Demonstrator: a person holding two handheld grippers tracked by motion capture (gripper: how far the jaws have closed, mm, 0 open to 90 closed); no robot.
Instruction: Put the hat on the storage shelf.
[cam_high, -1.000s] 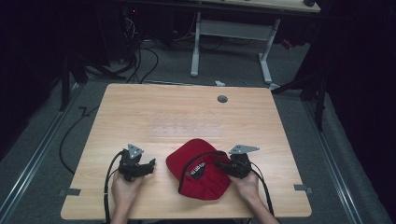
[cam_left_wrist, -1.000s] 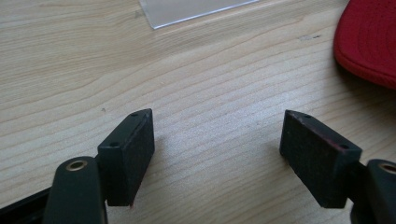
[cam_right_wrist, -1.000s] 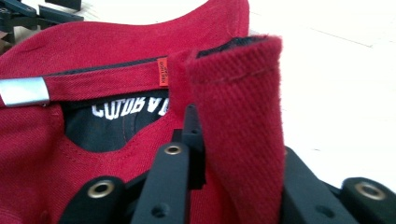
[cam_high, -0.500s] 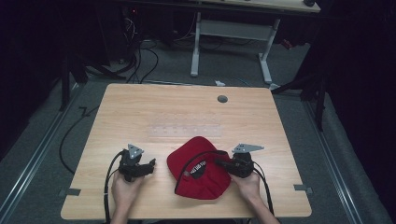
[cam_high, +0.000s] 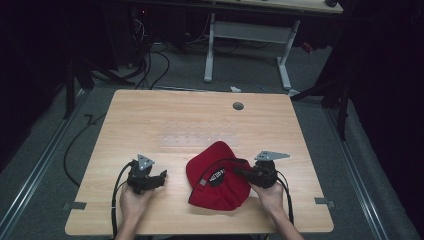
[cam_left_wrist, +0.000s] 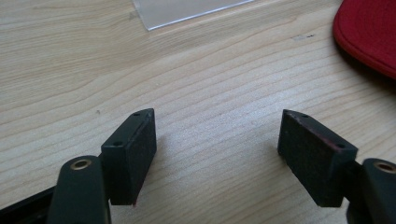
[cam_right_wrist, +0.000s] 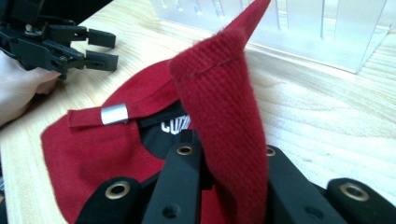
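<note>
Your right tool (cam_high: 239, 173) is clamped tight on a fold of the red cap (cam_high: 216, 181), which lies near the front edge of the surface (cam_high: 165, 120). Your left tool (cam_high: 159, 177) rests open and empty just left of the cap, the nearer free hand.

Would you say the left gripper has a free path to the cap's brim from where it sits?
Probably yes: the left gripper is open, and bare table lies between it and the cap.
</note>
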